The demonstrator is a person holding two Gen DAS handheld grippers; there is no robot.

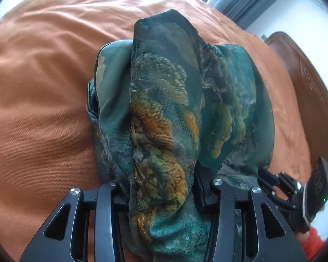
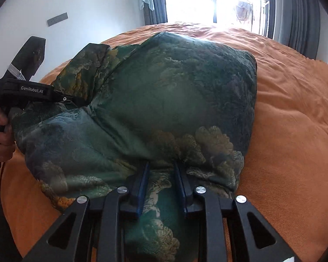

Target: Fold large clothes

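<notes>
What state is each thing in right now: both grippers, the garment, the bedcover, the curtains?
Left gripper: shut on green garment.
Right gripper: shut on green garment.
Green garment: partly folded, lifted at both gripped edges.
Orange bedcover: spread, lightly wrinkled.
Curtains: drawn open.

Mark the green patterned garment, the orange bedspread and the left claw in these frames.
green patterned garment (image 2: pixel 174 91): right wrist view, on its broad flat middle panel.
orange bedspread (image 1: pixel 37 83): left wrist view, on bare cover left of the garment.
left claw (image 1: pixel 161 187): left wrist view, midway between its fingertips, over bunched cloth.
</notes>
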